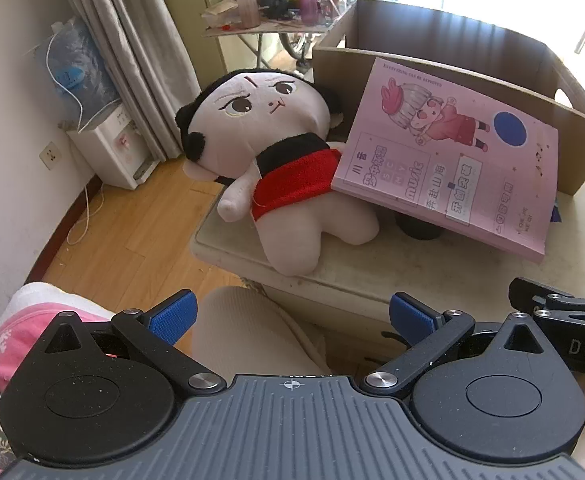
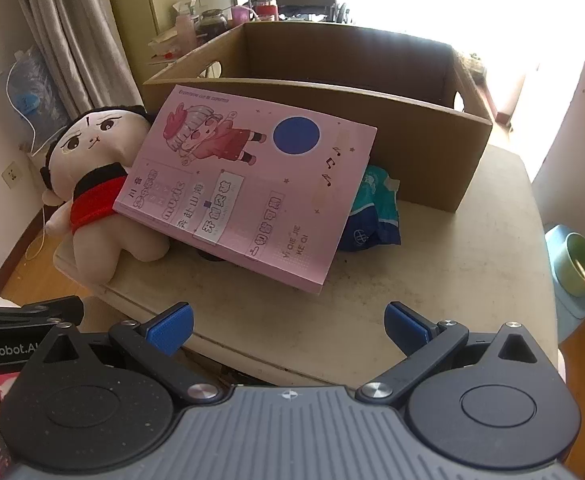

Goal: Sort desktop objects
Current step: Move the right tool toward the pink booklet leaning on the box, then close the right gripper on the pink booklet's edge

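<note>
A pink book (image 1: 448,168) (image 2: 248,196) lies tilted on the beige table (image 1: 432,280) (image 2: 432,280), propped on a dark round object (image 1: 418,230). A plush doll (image 1: 276,160) (image 2: 96,188) with a red and black top lies at the table's left end, partly under the book. A teal and blue packet (image 2: 374,216) lies at the book's right side. An open cardboard box (image 1: 452,64) (image 2: 332,80) stands behind them. My left gripper (image 1: 290,316) is open and empty, short of the table's front edge. My right gripper (image 2: 288,322) is open and empty, over the front edge.
A water dispenser (image 1: 108,148) stands by the wall on the wooden floor at the left. A cluttered side table (image 1: 276,12) stands behind. A blue stool with a green bowl (image 2: 580,264) is to the right of the table. Pink fabric (image 1: 24,332) lies at the lower left.
</note>
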Available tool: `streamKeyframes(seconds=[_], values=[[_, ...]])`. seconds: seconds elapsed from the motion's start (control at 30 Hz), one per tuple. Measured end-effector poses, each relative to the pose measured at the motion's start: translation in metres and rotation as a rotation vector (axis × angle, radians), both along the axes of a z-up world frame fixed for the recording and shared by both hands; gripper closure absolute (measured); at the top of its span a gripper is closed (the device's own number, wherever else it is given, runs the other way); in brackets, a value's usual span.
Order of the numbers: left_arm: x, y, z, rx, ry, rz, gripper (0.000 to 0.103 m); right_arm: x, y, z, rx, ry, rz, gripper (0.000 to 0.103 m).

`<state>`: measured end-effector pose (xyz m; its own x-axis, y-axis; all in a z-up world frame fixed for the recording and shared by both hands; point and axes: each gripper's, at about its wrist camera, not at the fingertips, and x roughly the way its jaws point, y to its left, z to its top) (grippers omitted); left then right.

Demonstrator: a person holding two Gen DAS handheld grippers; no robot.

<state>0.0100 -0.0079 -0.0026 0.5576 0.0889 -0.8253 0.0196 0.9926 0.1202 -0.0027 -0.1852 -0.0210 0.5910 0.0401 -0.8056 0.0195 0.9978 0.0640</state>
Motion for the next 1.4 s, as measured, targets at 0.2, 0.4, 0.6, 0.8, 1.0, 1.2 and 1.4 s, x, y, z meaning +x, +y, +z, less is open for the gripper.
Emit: streamKeyframes(seconds=[0.2,0.4,0.6,0.8,1.0,1.2,1.4], values=[[0.002,-0.001,-0.001,0.000,0.004,0.000,0.000,0.002,0.000,0.001,-0.007,-0.003,-0.003,0.000],[0.012,-0.001,0.000,-0.006,0.011,0.001,0.000,0.010,-0.002,0.003,-0.011,-0.011,-0.009,0.000],[0.026,-0.003,0.003,-0.016,0.003,-0.013,0.000,0.024,-0.007,0.004,-0.011,-0.006,0.000,0.000],[0.043,-0.010,0.007,-0.031,-0.046,-0.062,0.000,0.032,-0.025,0.009,0.038,-0.060,0.036,0.000],[0.058,-0.009,0.009,-0.176,-0.136,-0.121,0.000,0.043,-0.057,0.008,0.118,-0.126,-0.015,0.000],[0.080,-0.025,0.000,-0.106,-0.148,-0.198,0.004,0.059,-0.084,-0.011,0.249,-0.085,-0.082,0.011],[0.106,-0.035,-0.014,-0.090,-0.083,-0.263,0.004,0.066,-0.098,-0.030,0.413,-0.020,-0.099,0.029]])
